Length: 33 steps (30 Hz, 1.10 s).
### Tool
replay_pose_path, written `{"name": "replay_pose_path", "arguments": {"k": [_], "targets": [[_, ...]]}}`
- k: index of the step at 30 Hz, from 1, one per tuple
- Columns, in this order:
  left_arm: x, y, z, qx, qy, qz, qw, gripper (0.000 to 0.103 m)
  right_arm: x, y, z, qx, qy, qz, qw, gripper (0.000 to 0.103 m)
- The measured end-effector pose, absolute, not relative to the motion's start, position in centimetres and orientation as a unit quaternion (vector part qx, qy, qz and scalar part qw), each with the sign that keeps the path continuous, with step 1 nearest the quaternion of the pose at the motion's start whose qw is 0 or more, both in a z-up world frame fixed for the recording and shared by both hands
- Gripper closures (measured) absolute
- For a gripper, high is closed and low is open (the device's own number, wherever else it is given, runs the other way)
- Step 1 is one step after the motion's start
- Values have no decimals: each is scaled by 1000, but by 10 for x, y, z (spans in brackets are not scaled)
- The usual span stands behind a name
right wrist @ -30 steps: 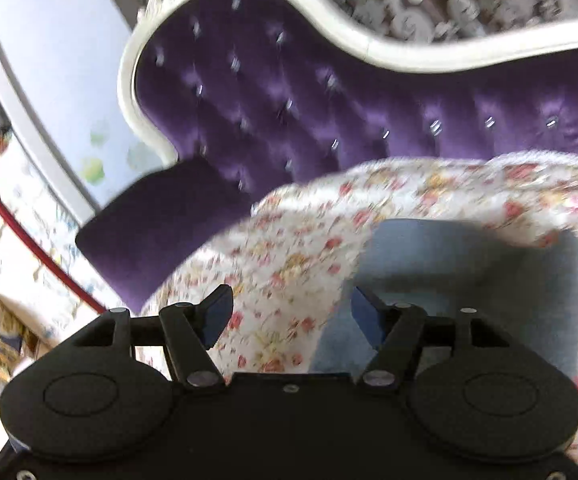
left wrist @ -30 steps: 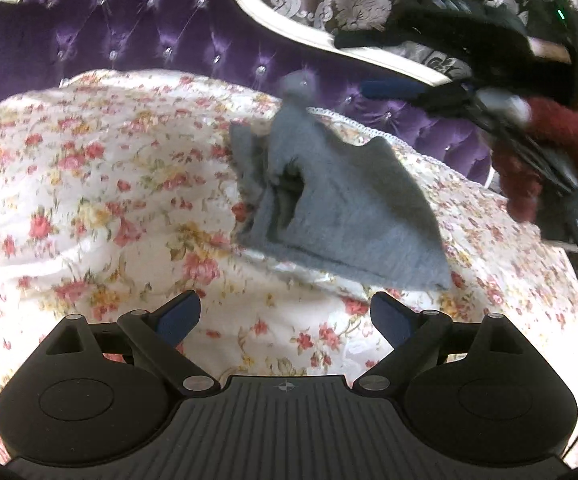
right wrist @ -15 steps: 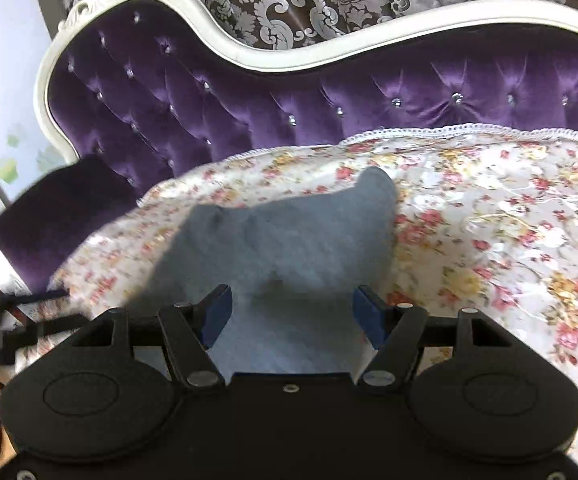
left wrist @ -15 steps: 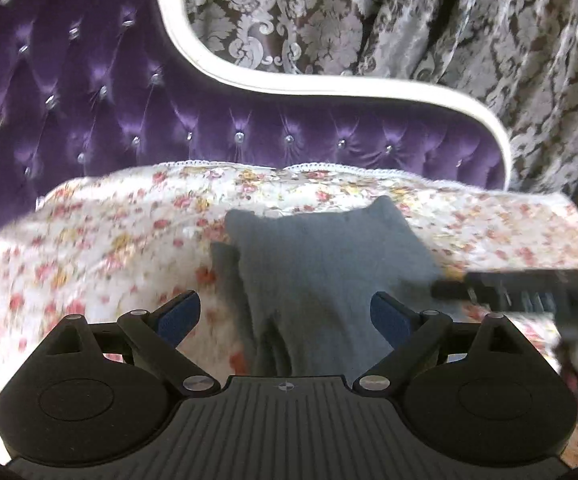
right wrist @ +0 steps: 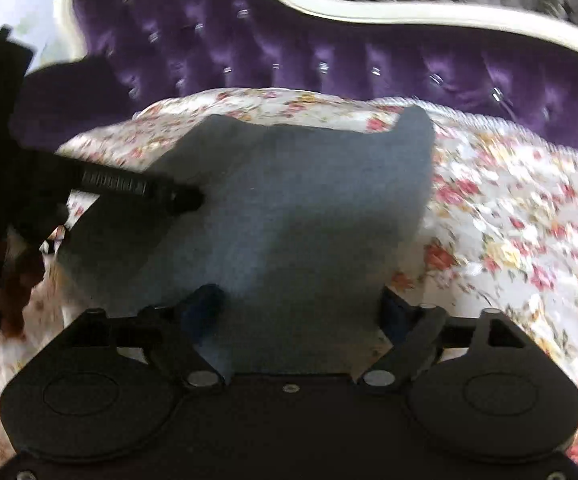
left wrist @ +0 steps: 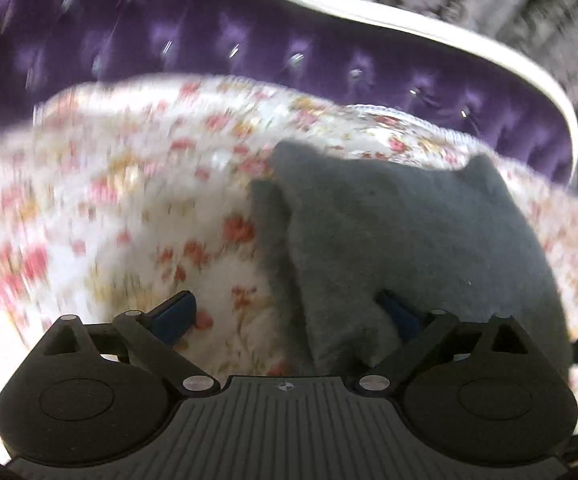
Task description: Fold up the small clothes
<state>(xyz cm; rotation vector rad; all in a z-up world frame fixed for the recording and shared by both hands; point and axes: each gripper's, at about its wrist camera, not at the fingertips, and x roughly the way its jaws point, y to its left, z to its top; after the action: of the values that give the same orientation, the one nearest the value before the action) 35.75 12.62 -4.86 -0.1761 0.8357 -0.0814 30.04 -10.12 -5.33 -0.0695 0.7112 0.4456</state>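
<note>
- lying flat ahead of both sets of fingers, the grey garment (right wrist: pixel 301 216) rests on the floral cover (right wrist: pixel 509 216); two small peaks stand at its far corners, and a folded layer shows along its edge left of the left-hand fingers' reach (left wrist: pixel 273 248).
- the left gripper (left wrist: pixel 285 316) is spread wide and holds nothing: one blue pad (left wrist: pixel 175 314) sits over the cover, the other over the cloth's near edge.
- the right gripper (right wrist: pixel 301 312) is likewise spread and empty, the near hem lying between its fingers.
- judgement: the step in hand looks like taking the near edge for the next fold. it would go best with each gripper pinching every layer at its own near corner, lifting evenly, and laying the hem to the far peaks without dragging.
- the cloth looks soft, felt-like and matte, thick enough to hold a crease; the cover is smooth and may slip.
- beyond the fingertips rises a tufted purple backrest (right wrist: pixel 329 52) with a cream frame; both views are blurred.
</note>
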Motion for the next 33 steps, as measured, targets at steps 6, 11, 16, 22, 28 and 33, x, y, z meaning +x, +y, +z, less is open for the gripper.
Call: {"name": "replay_pose_path", "arguments": {"k": [6, 11, 16, 22, 28, 33], "targets": [[352, 122, -50, -65, 399, -40, 914, 2, 297, -120, -36, -26, 329, 219, 918, 18], [351, 119, -49, -63, 395, -39, 916, 1, 291, -141, -5, 4, 257, 239, 936, 17], [352, 120, -50, -62, 395, -44, 915, 1, 330, -136, -7, 43, 277, 280, 918, 18], [354, 121, -51, -64, 398, -46, 914, 1, 397, -135, -36, 80, 349, 247, 900, 25], [358, 130, -46, -85, 410, -61, 906, 1, 408, -151, -28, 118, 340, 212, 908, 25], [347, 148, -29, -142, 407, -84, 898, 2, 376, -170, -10, 135, 309, 245, 909, 21]]}}
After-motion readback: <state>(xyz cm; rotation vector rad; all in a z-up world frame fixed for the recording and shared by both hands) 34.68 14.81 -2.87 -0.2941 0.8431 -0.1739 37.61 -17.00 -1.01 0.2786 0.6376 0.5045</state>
